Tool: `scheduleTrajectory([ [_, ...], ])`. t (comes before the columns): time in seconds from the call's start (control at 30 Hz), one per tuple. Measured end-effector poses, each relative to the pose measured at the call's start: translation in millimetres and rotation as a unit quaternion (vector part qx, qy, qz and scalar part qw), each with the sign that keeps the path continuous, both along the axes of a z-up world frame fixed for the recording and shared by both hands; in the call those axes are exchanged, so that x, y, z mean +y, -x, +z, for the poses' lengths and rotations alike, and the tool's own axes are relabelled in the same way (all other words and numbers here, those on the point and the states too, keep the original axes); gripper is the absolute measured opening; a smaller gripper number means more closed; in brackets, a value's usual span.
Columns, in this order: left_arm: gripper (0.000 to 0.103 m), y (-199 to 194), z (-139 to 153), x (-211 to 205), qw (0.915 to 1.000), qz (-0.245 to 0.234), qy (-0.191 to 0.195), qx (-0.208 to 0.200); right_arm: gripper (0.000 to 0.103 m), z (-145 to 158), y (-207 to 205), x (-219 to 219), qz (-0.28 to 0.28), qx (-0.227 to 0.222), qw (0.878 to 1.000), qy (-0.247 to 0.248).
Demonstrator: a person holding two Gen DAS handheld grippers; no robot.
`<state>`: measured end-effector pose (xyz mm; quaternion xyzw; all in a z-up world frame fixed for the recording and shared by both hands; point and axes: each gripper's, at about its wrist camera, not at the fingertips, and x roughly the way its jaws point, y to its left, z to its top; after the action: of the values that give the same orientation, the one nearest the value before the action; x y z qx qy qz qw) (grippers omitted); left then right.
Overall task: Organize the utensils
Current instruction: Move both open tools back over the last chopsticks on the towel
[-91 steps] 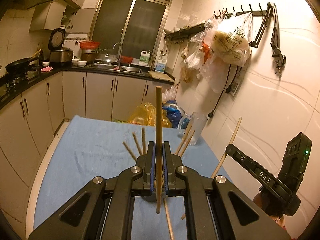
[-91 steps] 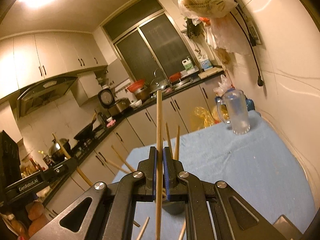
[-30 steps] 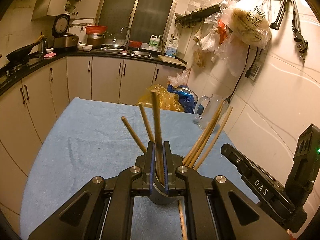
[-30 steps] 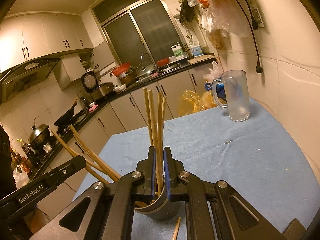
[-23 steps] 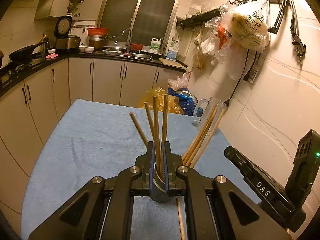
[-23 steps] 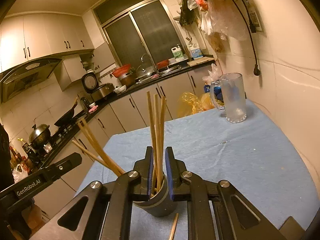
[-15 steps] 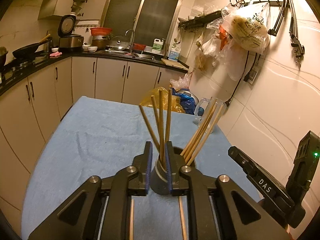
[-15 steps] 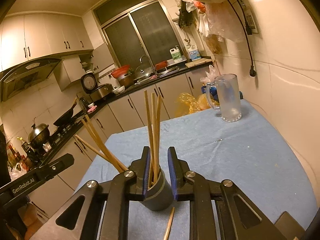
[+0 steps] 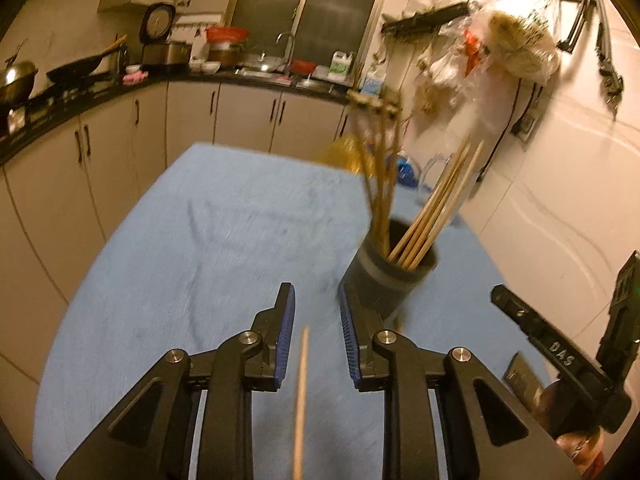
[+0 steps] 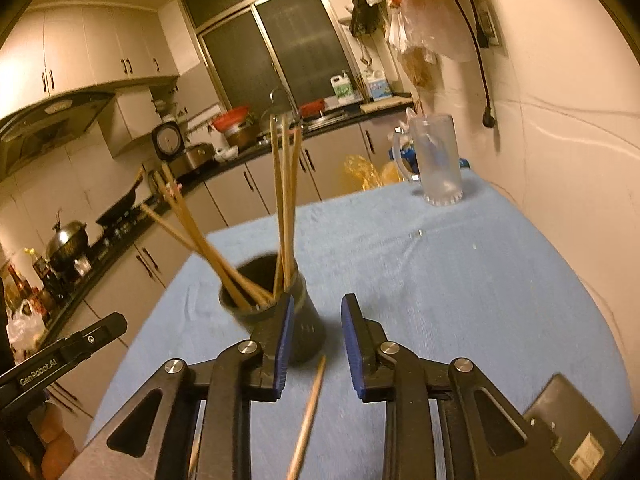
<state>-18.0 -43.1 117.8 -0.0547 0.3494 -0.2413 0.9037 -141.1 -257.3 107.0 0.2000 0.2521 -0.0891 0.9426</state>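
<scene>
A dark grey holder cup [image 9: 386,280] stands on the blue tablecloth [image 9: 224,232] with several wooden chopsticks [image 9: 432,208] upright in it. The same cup [image 10: 280,312] and its chopsticks [image 10: 284,200] show in the right wrist view. My left gripper [image 9: 317,308] is opening, with nothing pressed between its blue pads; a loose chopstick [image 9: 301,396] lies on the cloth below its gap. My right gripper [image 10: 316,316] is opening too, just right of the cup, and another loose chopstick [image 10: 308,416] lies under it. Neither gripper holds anything.
A clear glass mug [image 10: 438,160] stands at the table's far right near the wall. A dark flat device [image 10: 576,432] lies at the near right edge. Each view shows the other gripper's body [image 9: 560,360] at its side. Kitchen cabinets [image 9: 120,140] surround the table.
Both grippers let go of the chopsticks they held into the cup, opened their jaws, and drew back and down. Loose chopsticks on the cloth have come into view below them.
</scene>
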Motion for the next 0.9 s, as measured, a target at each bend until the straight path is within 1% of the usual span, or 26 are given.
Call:
scheduleTrajectory([
  [0.13, 0.022, 3.9, -32.9, 11.7, 0.9994, 0.01, -0.017, 0.029, 0.028, -23.2, 3.7, 5.9, 0.008, 0.032, 0.999, -0.002],
  [0.23, 0.022, 7.3, -50.3, 18.6, 0.9987, 0.018, -0.031, 0.037, 0.029, -38.1, 4.7, 10.1, 0.011, 0.05, 0.999, -0.002],
  [0.33, 0.022, 9.4, -68.6, 26.5, 0.9978, 0.023, -0.037, 0.05, 0.029, -51.2, 5.1, 15.9, 0.016, 0.067, 0.998, -0.004],
  [0.47, 0.022, 7.6, -83.8, 32.6, 0.9968, 0.027, -0.037, 0.066, 0.031, -59.8, 3.9, 22.7, 0.019, 0.082, 0.996, -0.003],
  [0.53, 0.022, 6.7, -88.6, 35.3, 0.9965, 0.028, -0.034, 0.072, 0.031, -60.3, 3.2, 24.4, 0.019, 0.084, 0.996, 0.001],
  [0.7, 0.023, 4.5, -91.2, 40.1, 0.9965, 0.022, -0.013, 0.079, 0.034, -60.8, 0.3, 27.8, 0.02, 0.09, 0.996, 0.005],
  [0.9, 0.026, 6.2, -90.0, 41.2, 0.997, 0.015, 0.002, 0.076, 0.035, -63.7, -4.7, 34.6, 0.025, 0.103, 0.994, 0.007],
])
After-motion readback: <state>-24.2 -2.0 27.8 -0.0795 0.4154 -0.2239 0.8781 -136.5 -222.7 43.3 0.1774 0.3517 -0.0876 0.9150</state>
